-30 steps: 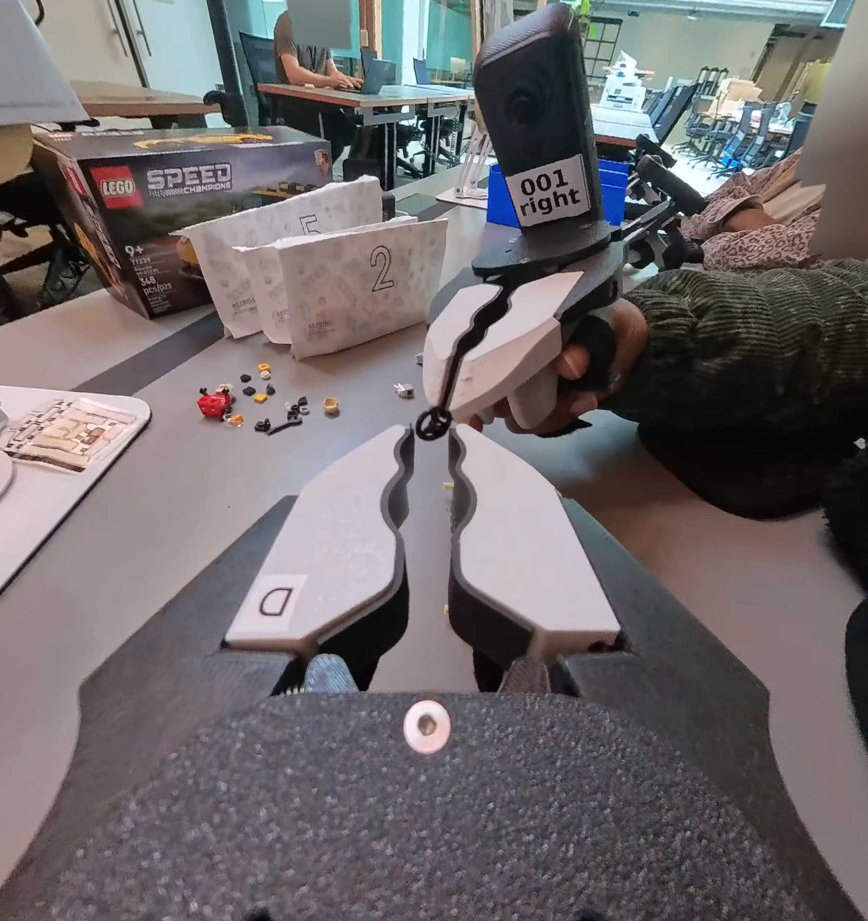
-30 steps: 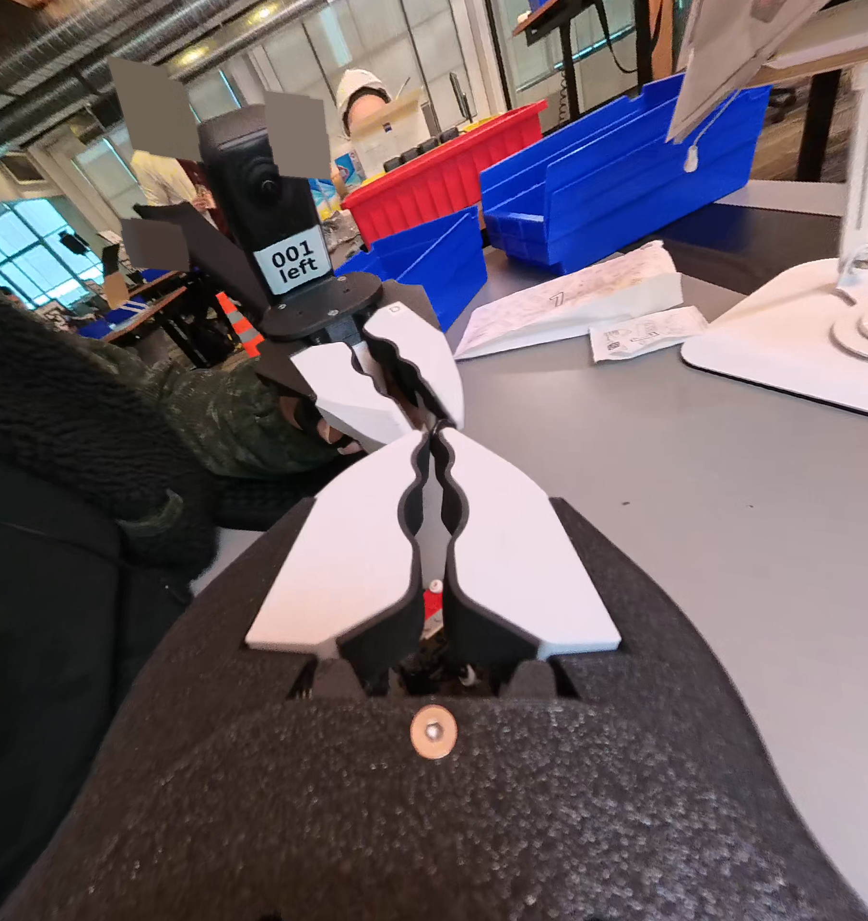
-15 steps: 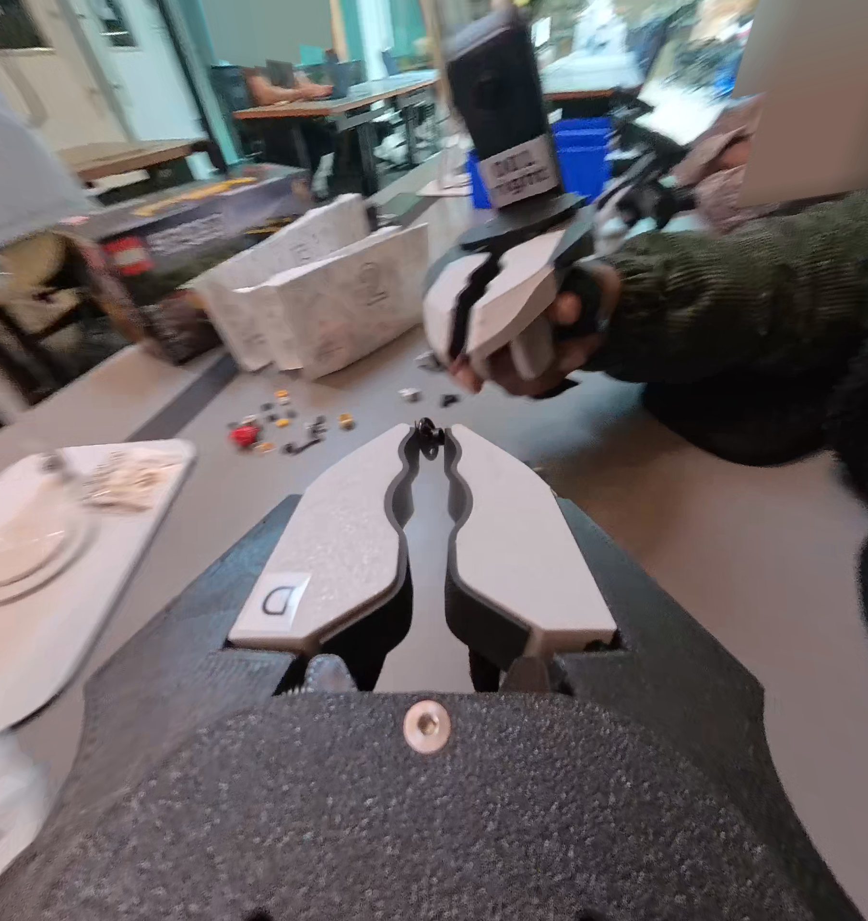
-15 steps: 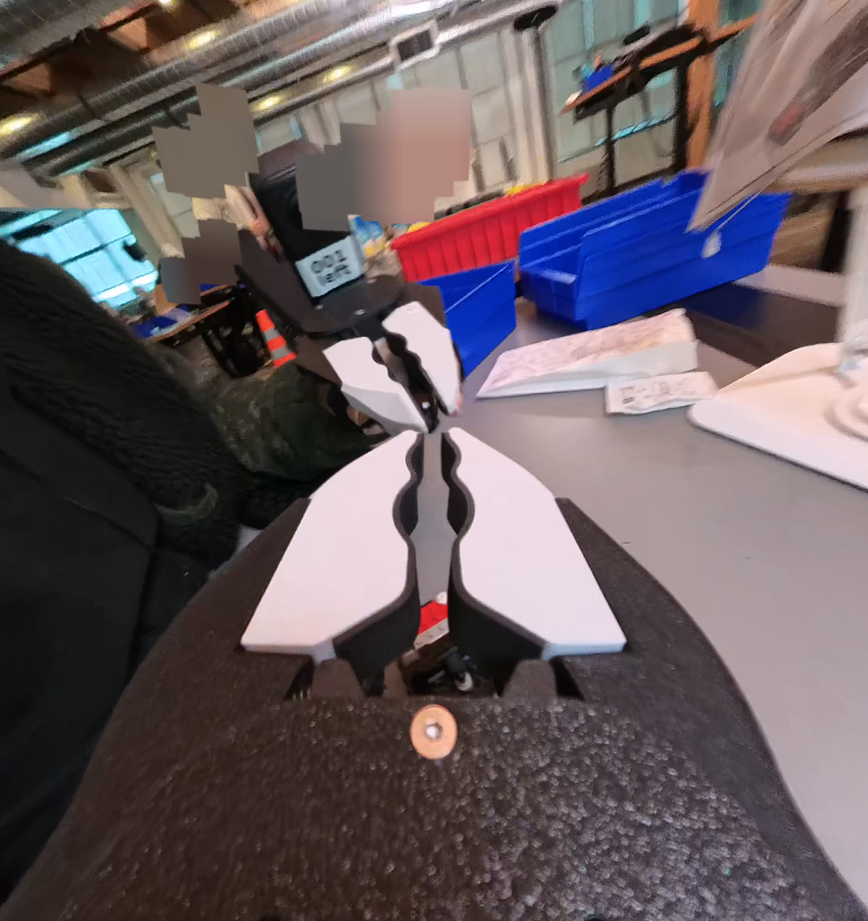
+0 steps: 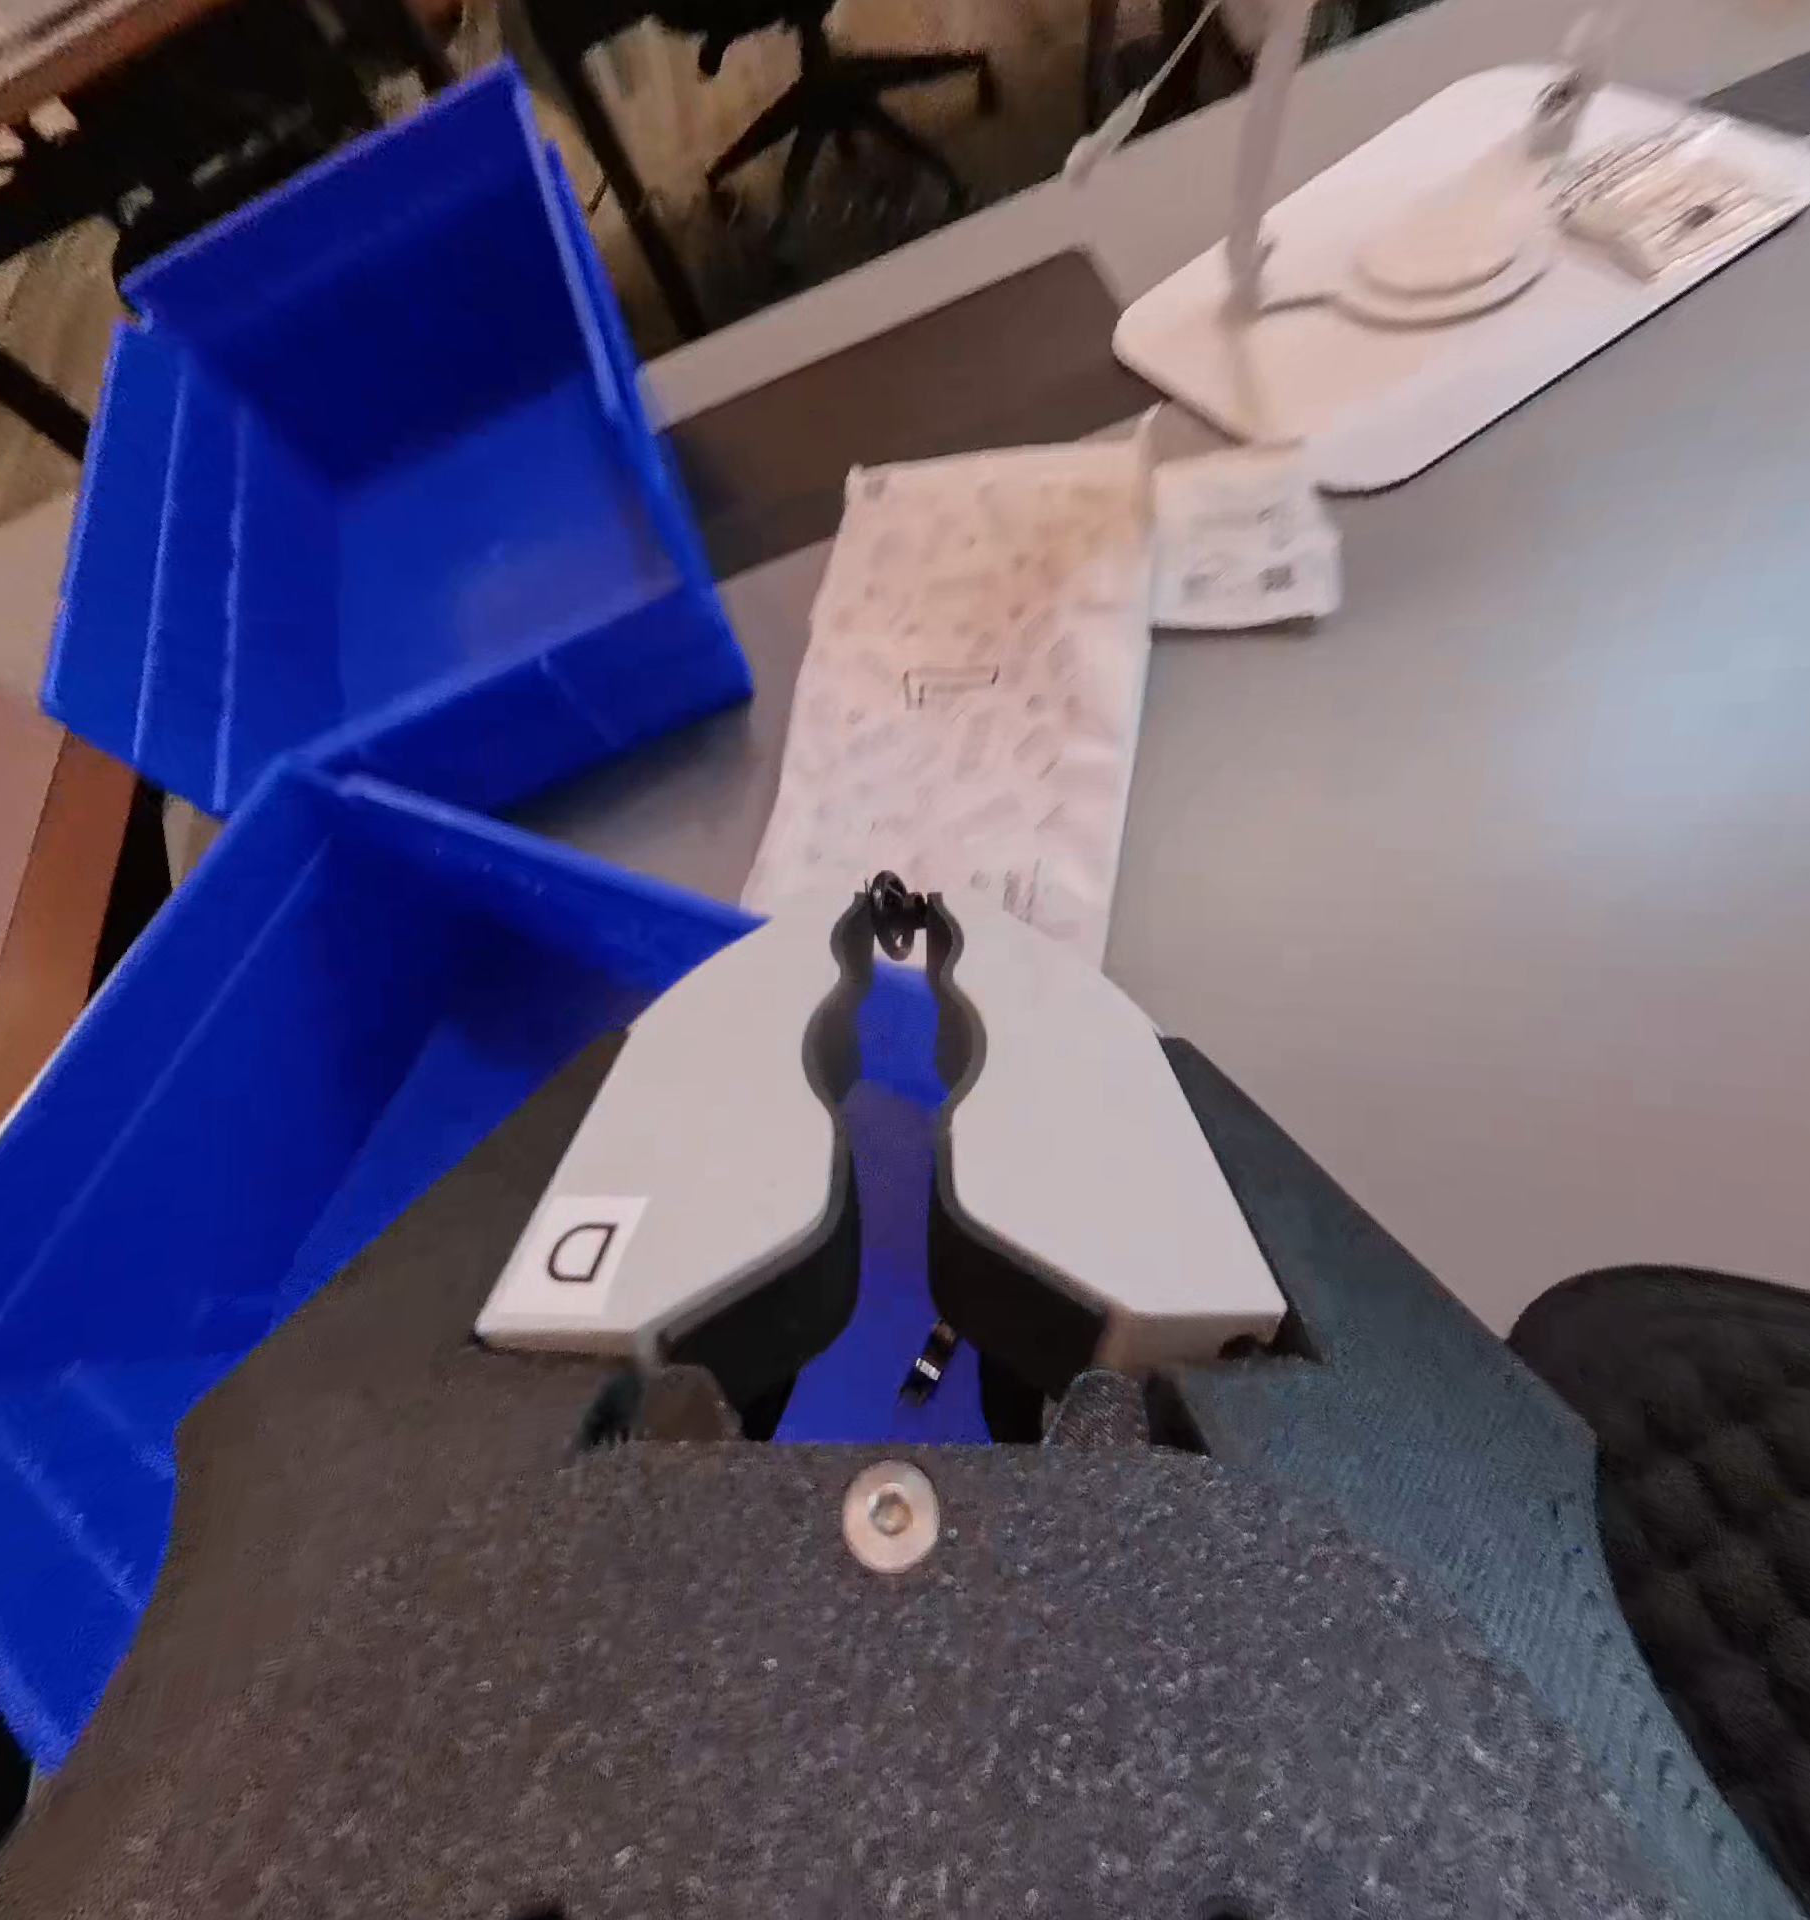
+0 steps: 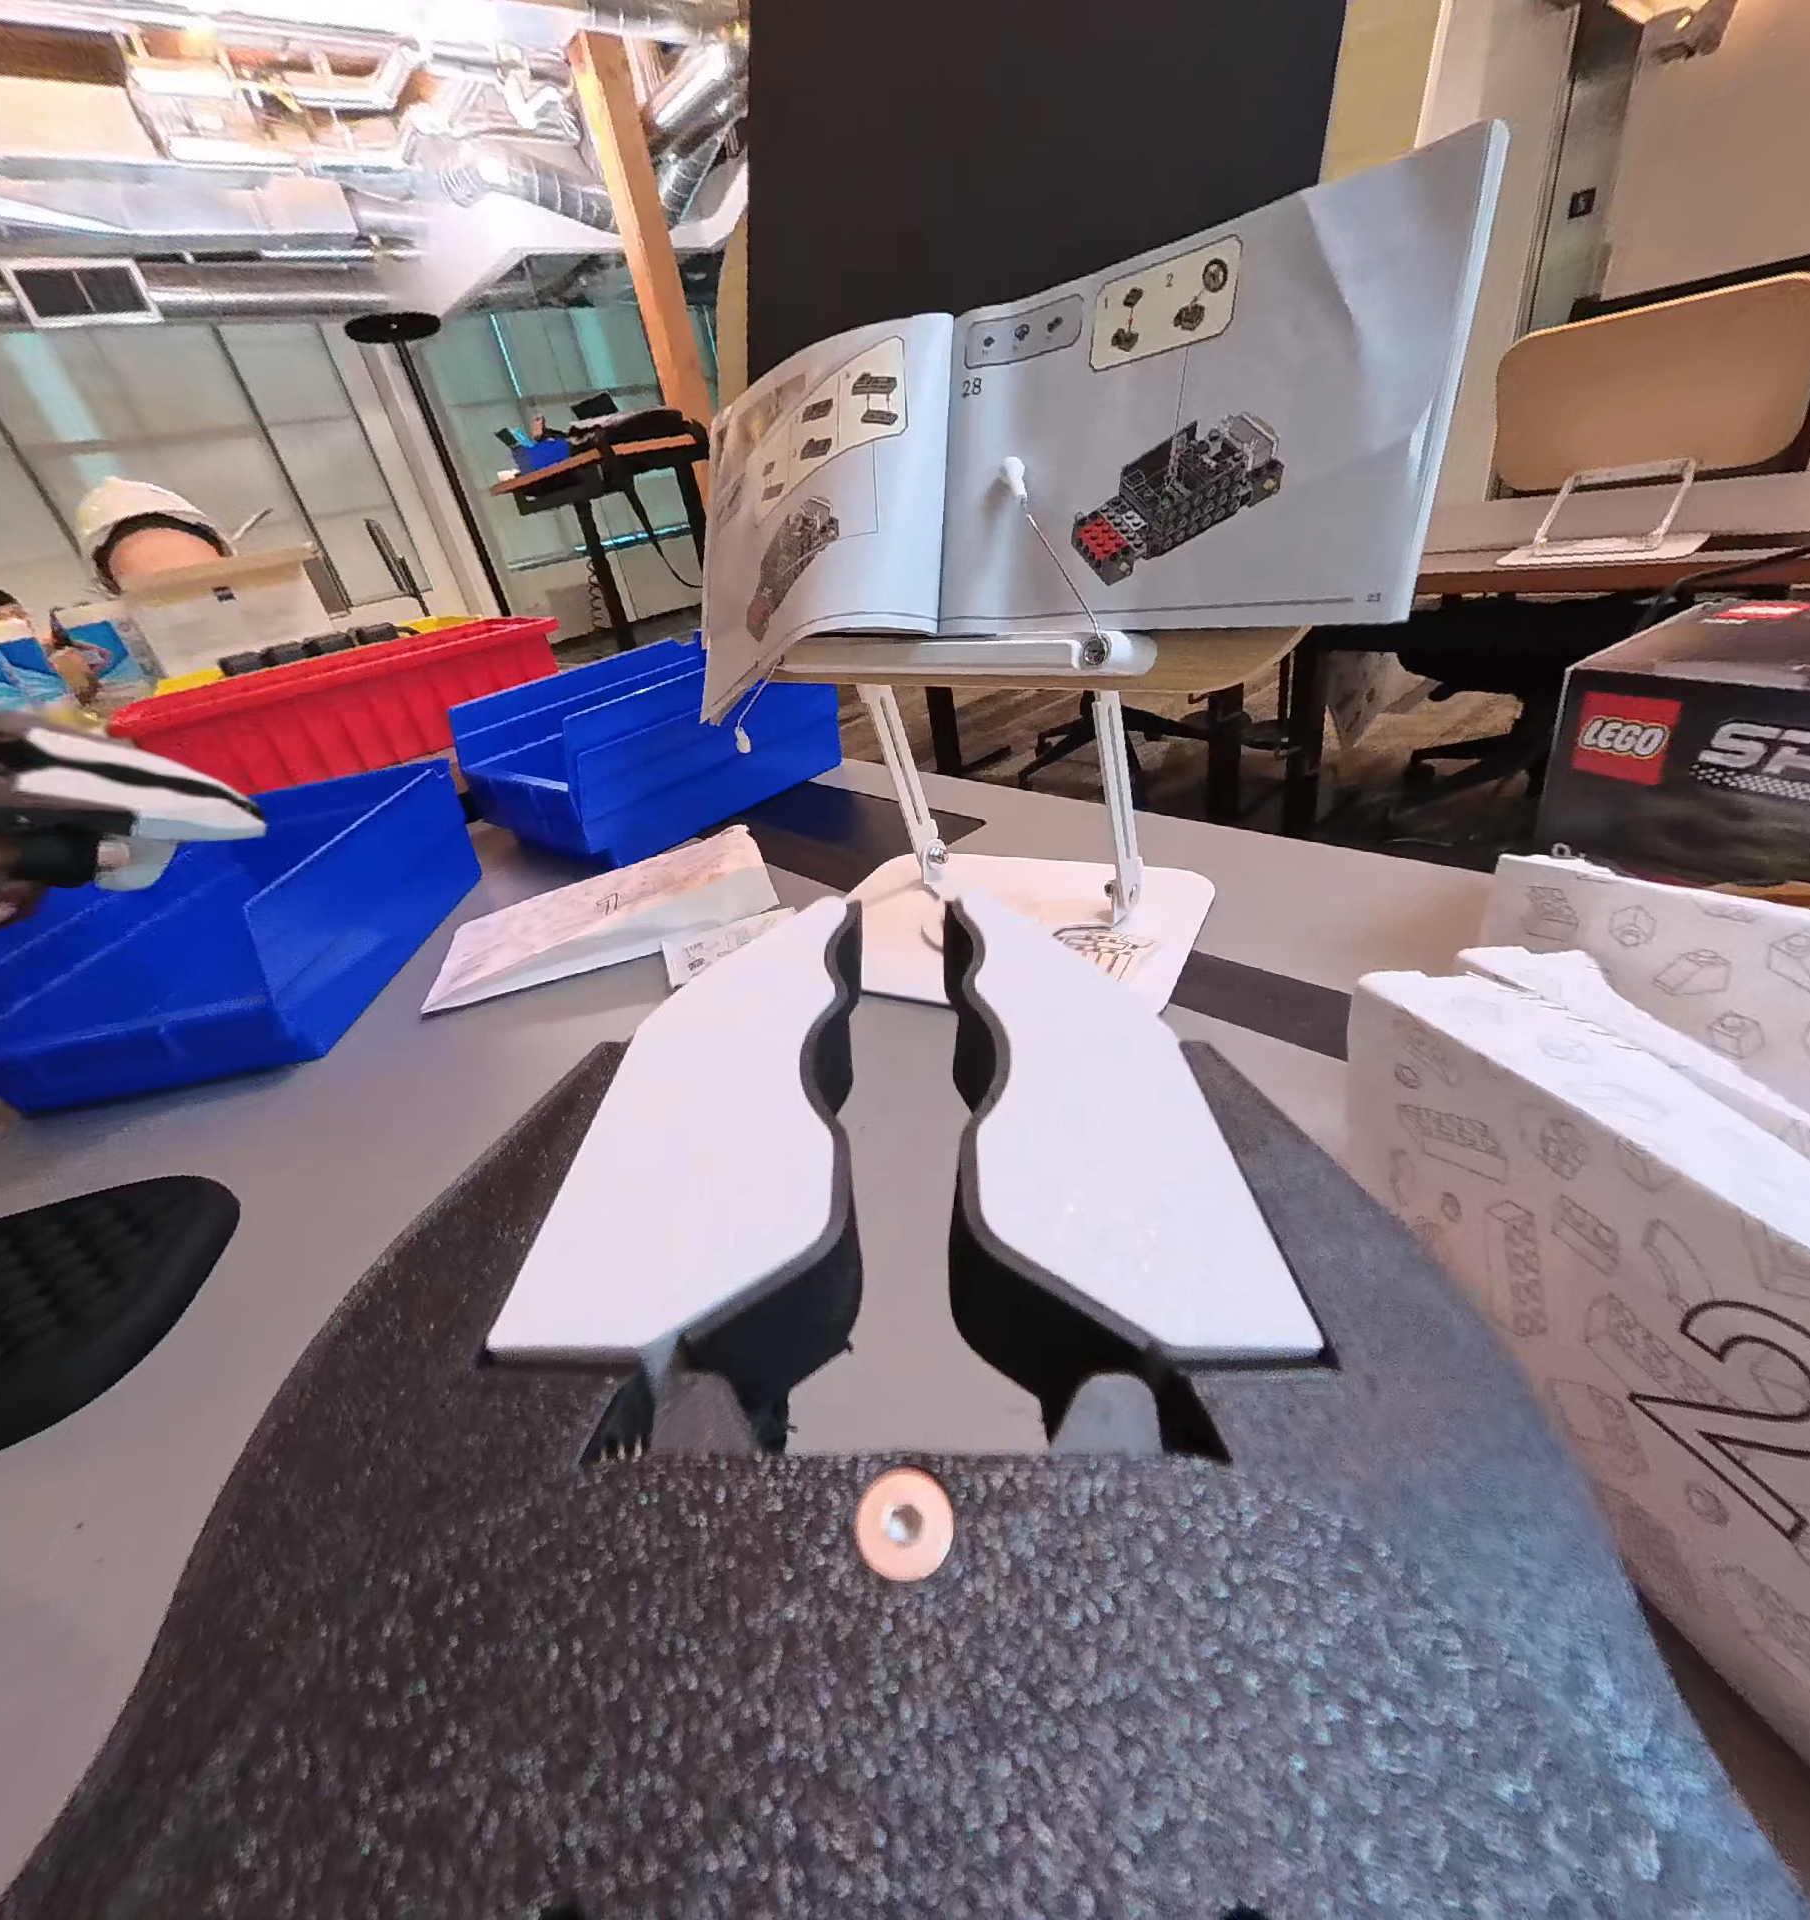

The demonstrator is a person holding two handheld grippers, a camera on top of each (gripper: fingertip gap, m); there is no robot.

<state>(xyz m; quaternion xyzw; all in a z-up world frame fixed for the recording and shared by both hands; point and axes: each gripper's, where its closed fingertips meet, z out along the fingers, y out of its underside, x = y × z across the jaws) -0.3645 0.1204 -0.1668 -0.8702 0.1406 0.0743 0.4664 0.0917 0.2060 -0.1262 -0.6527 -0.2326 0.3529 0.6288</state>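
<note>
My left gripper [image 5: 896,920] is shut on a small black ring-shaped piece [image 5: 890,914], pinched at the very fingertips. It hangs above the near corner of a blue bin [image 5: 288,1122], next to a flat white paper bag [image 5: 963,686]. The left gripper also shows at the far left of the right wrist view [image 6: 153,805], above the same blue bin [image 6: 205,956]. My right gripper [image 6: 901,920] is open with nothing between its pads. It points at the white base [image 6: 1036,935] of a book stand that holds an open instruction booklet [image 6: 1140,447].
A second blue bin [image 5: 381,447] lies behind the first. A red bin [image 6: 340,686] and more blue bins [image 6: 652,758] stand at the back. White numbered paper bags [image 6: 1628,1226] and a dark toy box [image 6: 1711,748] are on the right. A small leaflet [image 5: 1244,540] lies by the stand. My right fingertips sit around 45 cm from my left ones.
The black ring piece passed from my right gripper's tips to my left gripper, which shut on it. The right opened and drew away; the left swung over the blue bins.
</note>
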